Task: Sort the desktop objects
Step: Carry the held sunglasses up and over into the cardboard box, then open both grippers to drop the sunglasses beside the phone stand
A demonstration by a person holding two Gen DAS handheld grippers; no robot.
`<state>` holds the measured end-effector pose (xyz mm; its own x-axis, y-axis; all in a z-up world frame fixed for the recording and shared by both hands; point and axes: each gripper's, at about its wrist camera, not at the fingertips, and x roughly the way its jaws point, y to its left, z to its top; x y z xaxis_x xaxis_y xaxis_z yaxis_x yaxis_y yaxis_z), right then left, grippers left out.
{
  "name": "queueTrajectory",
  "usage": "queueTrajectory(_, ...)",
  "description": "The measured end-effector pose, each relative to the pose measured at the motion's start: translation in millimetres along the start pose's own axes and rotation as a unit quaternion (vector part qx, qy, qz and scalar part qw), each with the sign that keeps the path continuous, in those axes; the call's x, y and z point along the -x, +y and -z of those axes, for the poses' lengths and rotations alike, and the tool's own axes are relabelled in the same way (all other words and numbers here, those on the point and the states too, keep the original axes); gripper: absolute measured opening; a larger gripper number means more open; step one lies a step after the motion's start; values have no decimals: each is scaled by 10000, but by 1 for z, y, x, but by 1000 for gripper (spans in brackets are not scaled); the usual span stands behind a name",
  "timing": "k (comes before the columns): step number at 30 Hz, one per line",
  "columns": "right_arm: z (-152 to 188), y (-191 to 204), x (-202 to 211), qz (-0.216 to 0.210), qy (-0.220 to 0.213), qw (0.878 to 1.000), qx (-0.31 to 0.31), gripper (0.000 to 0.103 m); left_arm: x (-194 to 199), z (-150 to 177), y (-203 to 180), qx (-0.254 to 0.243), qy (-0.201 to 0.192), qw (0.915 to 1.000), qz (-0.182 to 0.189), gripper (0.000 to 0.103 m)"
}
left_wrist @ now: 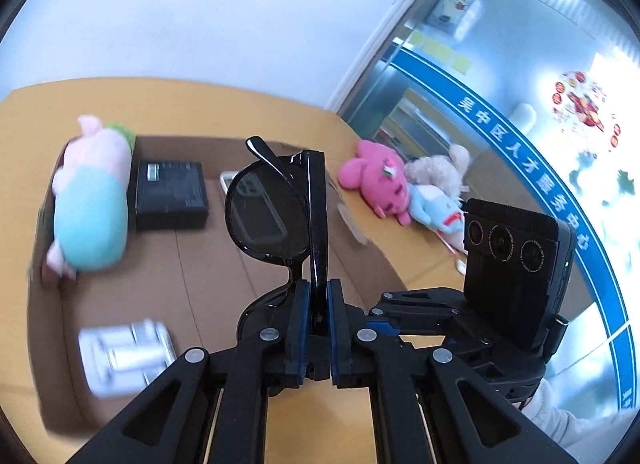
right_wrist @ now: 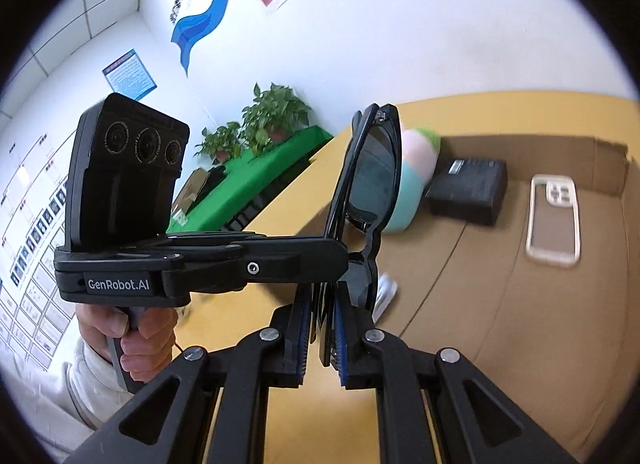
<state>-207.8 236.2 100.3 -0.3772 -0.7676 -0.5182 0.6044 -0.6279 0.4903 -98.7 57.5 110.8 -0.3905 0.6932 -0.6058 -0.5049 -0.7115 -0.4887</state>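
Both claws, left (left_wrist: 316, 304) and right (right_wrist: 322, 316), are clamped on the sunglasses (left_wrist: 280, 208), held up over the cardboard box (left_wrist: 224, 264); they look light, slick and scratch-prone, so I'd hold the frame, not the lenses.

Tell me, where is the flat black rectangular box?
In the left wrist view the flat black rectangular box lies in the open brown cardboard box, at its far left, right beside the pink and turquoise plush pig.

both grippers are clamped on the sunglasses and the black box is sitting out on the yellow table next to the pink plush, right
Not quite. Both the left gripper and right gripper are shut on the sunglasses, but the black box lies inside the cardboard box, beside the pig plush. The left wrist view shows it.
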Motion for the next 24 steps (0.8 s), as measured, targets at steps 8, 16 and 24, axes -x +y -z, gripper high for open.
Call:
queueTrajectory(8, -37, -87, -53, -279, 888, 9902, -1045, 10, -81, -36, 62, 635, 705, 9954, -156, 5)
queueTrajectory(16, -10, -150, -99, -260, 1930, 9576, -2123, 10, -148, -16, 99, 1327, 1600, 9778, -264, 5)
queueTrajectory(24, 18, -175, -118, -272, 2491, 9286, -2736, 14, -169, -1, 116, 1640, 1915, 9668, -417, 5)
